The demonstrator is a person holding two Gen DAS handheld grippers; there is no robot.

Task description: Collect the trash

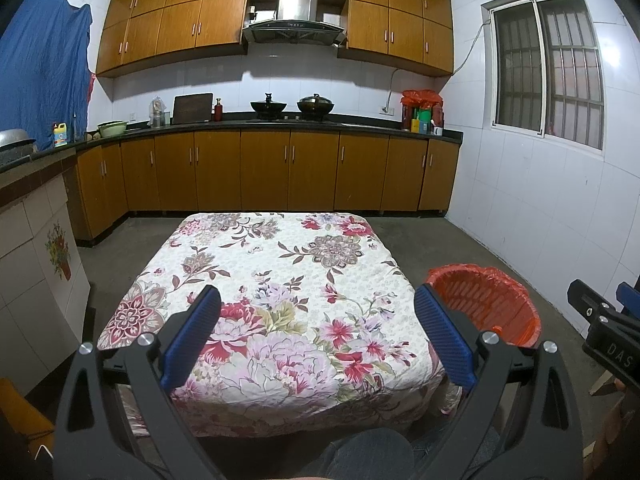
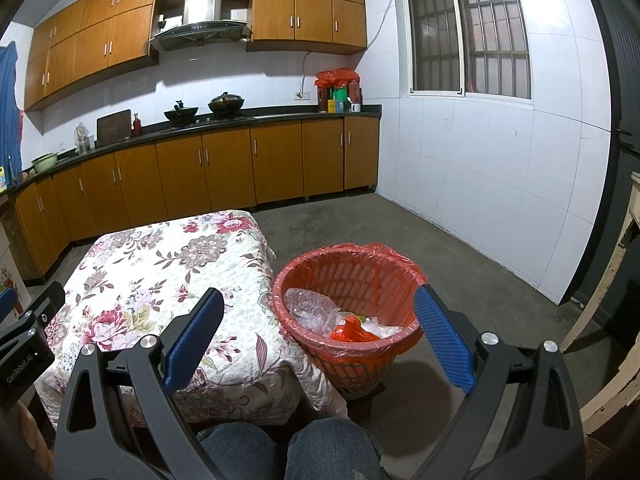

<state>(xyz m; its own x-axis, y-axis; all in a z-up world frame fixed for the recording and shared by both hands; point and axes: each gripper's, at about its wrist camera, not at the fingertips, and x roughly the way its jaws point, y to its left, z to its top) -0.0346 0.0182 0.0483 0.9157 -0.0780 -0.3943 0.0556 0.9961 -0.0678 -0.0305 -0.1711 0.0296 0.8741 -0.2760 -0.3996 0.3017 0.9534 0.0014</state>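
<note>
A red plastic waste basket (image 2: 376, 276) lined with a red bag stands on the floor right of the table. It holds clear crumpled plastic (image 2: 310, 306) and a red bag scrap (image 2: 352, 332). In the left wrist view the basket (image 1: 486, 300) shows at the table's right. The low table (image 1: 280, 280) wears a floral cloth with no loose trash showing on it. My left gripper (image 1: 318, 336) is open and empty above the table's near edge. My right gripper (image 2: 320, 336) is open and empty, above the basket's near rim. The right gripper also shows in the left wrist view (image 1: 600, 320).
Wooden kitchen cabinets (image 1: 264, 172) line the far wall, with pots on the counter. A white tiled wall (image 2: 480, 184) with a window stands to the right. Concrete floor (image 2: 460, 272) surrounds the table. My knees (image 2: 288, 448) are at the near edge. A wooden frame (image 2: 608, 280) is far right.
</note>
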